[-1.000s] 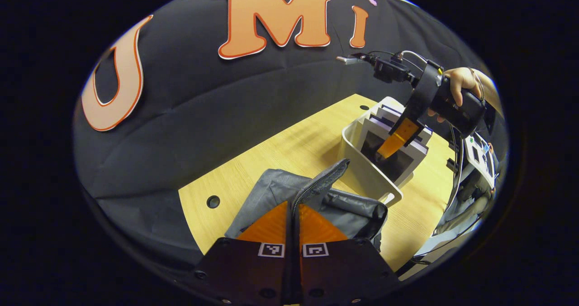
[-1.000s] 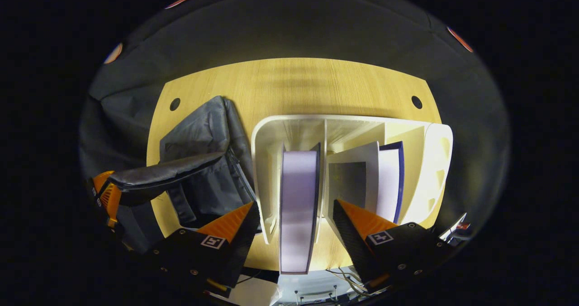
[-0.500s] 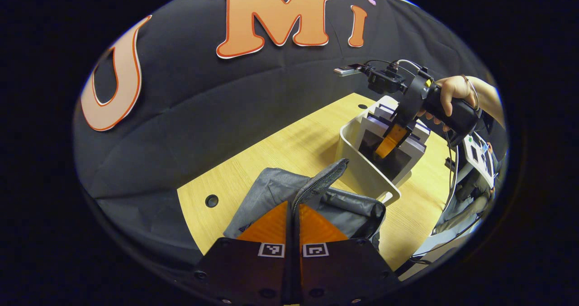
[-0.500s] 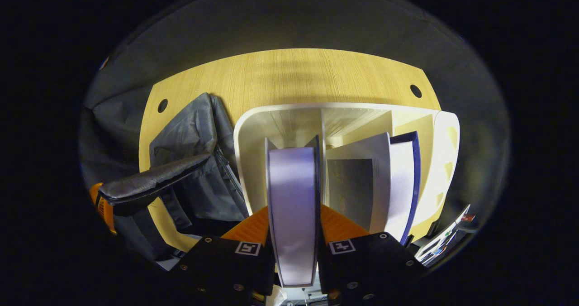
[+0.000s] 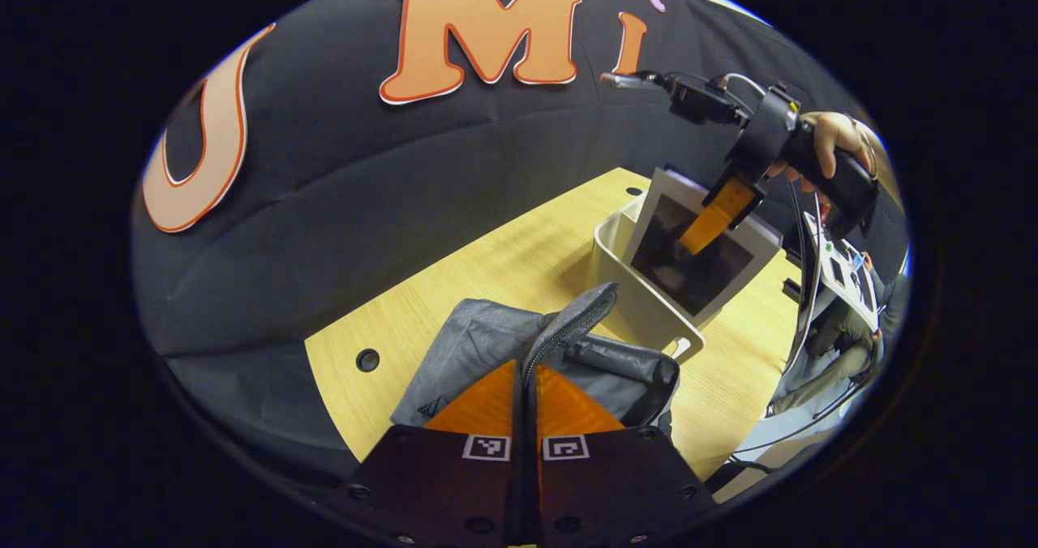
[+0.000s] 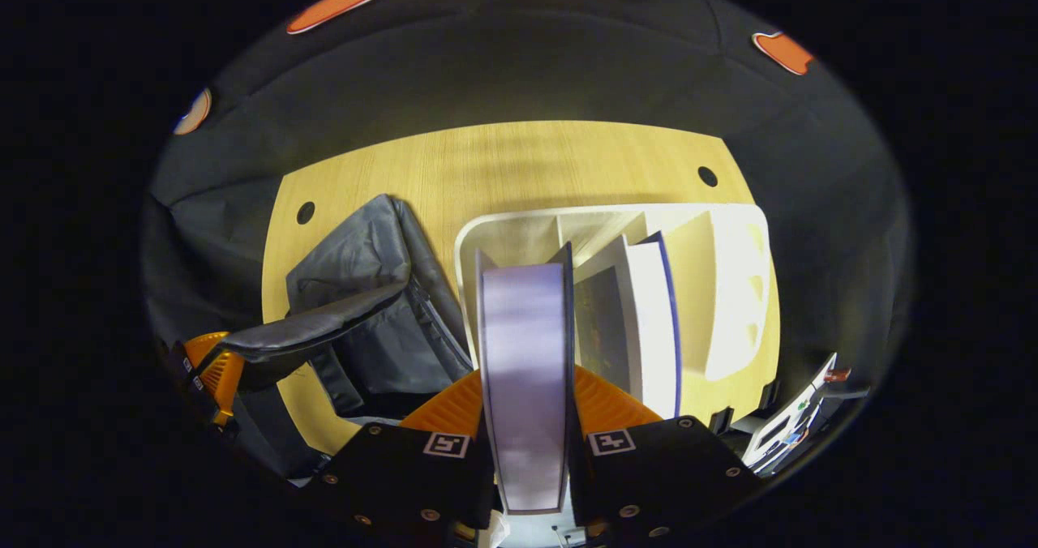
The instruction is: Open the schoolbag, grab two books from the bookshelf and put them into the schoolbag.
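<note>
The right gripper pinches a thick, stiff book with pale lilac page edges, half raised out of the white plastic bookshelf near the table's right edge. It looks heavy; a grip near the spine seems safest. The left gripper pinches the soft grey fabric schoolbag's zipper flap.

Left view low, right view overhead — both (close) share bookshelf.

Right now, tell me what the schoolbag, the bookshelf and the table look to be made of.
Schoolbag: grey woven fabric, matte, probably nylon or polyester; it folds and creases, and a zip runs along the held flap.
Bookshelf: white moulded plastic, by its look; smooth, with rounded corners and thin dividers.
Table: pale wood grain, likely laminate rather than solid wood; even, flat sheen.
</note>
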`<state>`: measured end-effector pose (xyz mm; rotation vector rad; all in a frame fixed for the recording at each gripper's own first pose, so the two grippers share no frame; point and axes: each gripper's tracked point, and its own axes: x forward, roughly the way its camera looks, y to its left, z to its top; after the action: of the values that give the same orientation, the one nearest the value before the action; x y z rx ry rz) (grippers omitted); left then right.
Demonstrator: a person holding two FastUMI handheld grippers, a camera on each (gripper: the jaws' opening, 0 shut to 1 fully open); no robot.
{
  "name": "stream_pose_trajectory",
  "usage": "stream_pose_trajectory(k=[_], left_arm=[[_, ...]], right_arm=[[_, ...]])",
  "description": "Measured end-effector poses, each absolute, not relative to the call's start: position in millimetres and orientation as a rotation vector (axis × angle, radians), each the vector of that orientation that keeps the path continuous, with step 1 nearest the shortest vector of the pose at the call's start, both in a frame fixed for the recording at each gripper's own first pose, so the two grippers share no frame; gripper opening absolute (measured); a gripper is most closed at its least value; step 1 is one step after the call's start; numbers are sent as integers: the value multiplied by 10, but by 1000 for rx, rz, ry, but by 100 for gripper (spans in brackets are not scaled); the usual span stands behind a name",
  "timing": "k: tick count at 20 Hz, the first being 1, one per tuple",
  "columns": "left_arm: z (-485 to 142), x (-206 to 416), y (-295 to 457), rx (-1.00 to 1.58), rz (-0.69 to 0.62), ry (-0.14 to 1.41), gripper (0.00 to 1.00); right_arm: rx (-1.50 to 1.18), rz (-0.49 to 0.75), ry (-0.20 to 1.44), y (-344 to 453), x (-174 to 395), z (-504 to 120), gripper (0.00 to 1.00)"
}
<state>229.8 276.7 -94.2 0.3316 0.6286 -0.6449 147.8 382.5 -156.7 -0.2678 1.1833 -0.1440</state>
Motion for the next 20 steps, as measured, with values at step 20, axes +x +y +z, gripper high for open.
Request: stream_pose_trajectory(k=[20], left_arm=[[-904, 2368, 2757, 393, -729, 598, 1]], right_arm=[[416, -64, 783, 4363, -99, -965, 38]])
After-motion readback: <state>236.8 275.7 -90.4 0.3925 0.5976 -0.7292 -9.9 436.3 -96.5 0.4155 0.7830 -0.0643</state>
